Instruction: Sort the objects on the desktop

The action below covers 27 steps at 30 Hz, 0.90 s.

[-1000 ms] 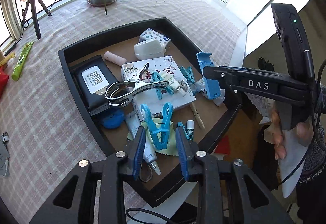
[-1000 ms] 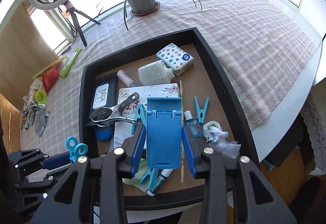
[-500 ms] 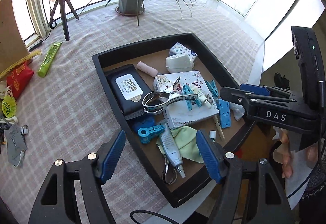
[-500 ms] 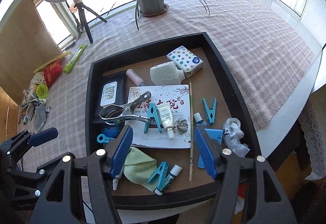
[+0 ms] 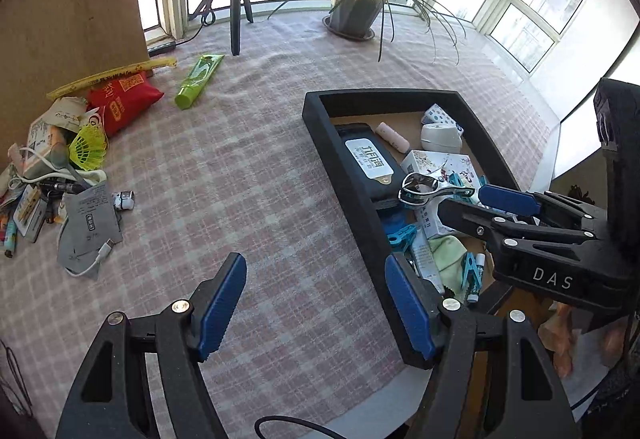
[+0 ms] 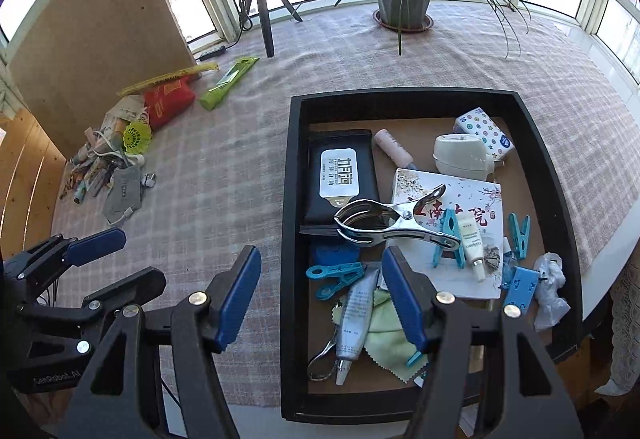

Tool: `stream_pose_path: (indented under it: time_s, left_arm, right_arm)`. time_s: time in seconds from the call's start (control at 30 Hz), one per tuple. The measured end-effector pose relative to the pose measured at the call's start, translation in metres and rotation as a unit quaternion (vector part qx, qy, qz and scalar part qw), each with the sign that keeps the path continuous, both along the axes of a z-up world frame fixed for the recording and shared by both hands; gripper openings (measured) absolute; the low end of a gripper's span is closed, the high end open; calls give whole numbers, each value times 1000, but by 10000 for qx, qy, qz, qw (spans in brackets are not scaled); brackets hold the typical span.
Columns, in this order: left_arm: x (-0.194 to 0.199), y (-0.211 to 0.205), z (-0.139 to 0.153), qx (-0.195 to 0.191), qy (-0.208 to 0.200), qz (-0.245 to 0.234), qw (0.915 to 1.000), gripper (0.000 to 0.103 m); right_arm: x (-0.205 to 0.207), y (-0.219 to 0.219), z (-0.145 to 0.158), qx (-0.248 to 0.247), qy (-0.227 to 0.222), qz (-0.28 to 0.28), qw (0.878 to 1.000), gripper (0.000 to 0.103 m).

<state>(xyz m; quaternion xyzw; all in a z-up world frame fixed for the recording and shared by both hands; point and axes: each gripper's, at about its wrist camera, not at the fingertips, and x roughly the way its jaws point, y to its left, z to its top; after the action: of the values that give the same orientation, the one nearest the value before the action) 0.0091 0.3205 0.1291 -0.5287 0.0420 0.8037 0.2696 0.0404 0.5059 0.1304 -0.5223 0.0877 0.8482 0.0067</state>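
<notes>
Looking down both wrist cams, I've got the left gripper (image 5: 316, 303) and the right gripper (image 6: 320, 297) with their jaws spread wide and nothing between the pads, so both are free for the next pick. The black tray (image 6: 290, 175) sits to the right, and it already has a jumble in it: a black wipes pack (image 6: 340, 179), a big metal clamp (image 6: 390, 221), blue clothespins, a tube, a green cloth. What's left to sort, as far as I can judge, is the messy pile (image 5: 52, 167) over by the brown board at the far left of the checked tablecloth (image 5: 248, 175), plus a green tube (image 5: 199, 79) and a red packet (image 5: 122, 101) near it. The relation that matters: the pile lies up and to the left of both grippers, well apart from the tray, and the left gripper is the nearer one, since it hangs over bare cloth while the right one straddles the tray's left wall. The green tube lies with its long axis running diagonally, cap end toward me, so I'd guess the jaws want to close across that axis. A grey pouch (image 5: 90, 223) with a white cable is the closest bit of the pile to the left gripper.
</notes>
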Motion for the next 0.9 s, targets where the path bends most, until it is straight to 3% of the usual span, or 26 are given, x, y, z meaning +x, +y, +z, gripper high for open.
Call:
stream_pose_path:
  time_s: [0.3, 0.63, 0.9]
  left_arm:
    - [-5, -88, -22, -462, -92, 834, 9954, 70]
    - [-4, -193, -33, -496, -171, 1751, 9832, 70]
    - [2, -238, -43, -550, -303, 2100, 9757, 72]
  right_arm:
    - [-15, -74, -11, -64, 22, 435, 9990, 62]
    - [-31, -166, -36, -163, -56, 1031, 9945, 63]
    - [-31, -221, -51, -146, -108, 1386, 9902, 63]
